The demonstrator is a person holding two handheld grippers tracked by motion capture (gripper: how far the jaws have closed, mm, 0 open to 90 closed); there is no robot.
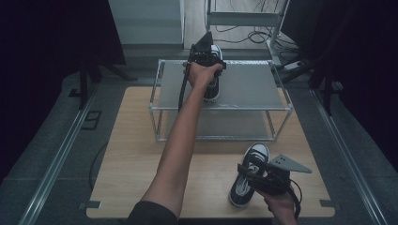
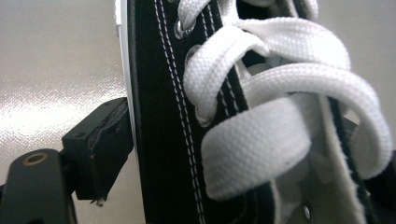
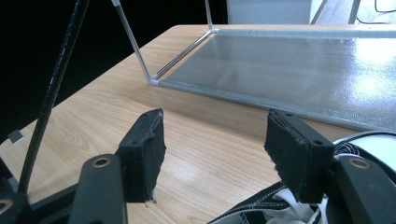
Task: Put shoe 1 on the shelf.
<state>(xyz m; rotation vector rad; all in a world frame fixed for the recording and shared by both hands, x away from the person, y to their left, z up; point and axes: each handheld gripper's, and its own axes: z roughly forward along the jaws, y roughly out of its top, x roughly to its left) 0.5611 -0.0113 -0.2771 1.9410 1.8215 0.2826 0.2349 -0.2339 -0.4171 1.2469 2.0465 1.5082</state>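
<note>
High view first: your left gripper [image 1: 206, 55] is stretched out over the top shelf of the metal rack [image 1: 162, 108], and it has a black sneaker [image 1: 213, 82] in its grip there. That shoe stands on the rack's top panel, near the middle, with its white toe pointing away from you toward the rack's far edge. In the left gripper view the left jaw pad presses flat against the shoe's black canvas side, just beside the white sole edge, and the white laces [image 2: 280, 116] loop across the picture right in front of the camera. So your left gripper is clamped on that sneaker.

Your right gripper [image 1: 263, 176] sits in front of the rack, near its right front leg, low over the wooden table [image 1: 131, 154]. The second sneaker [image 1: 248, 176] lies on the table there, toe pointing toward the rack. In the right gripper view your two black jaws stand apart with bare table between them; the shoe's laces and rim lie below and to the right of the right jaw, not between the pads. That gripper is released, holding nothing. Behind the jaws you see the rack's lower panel and its front corner post.
</note>
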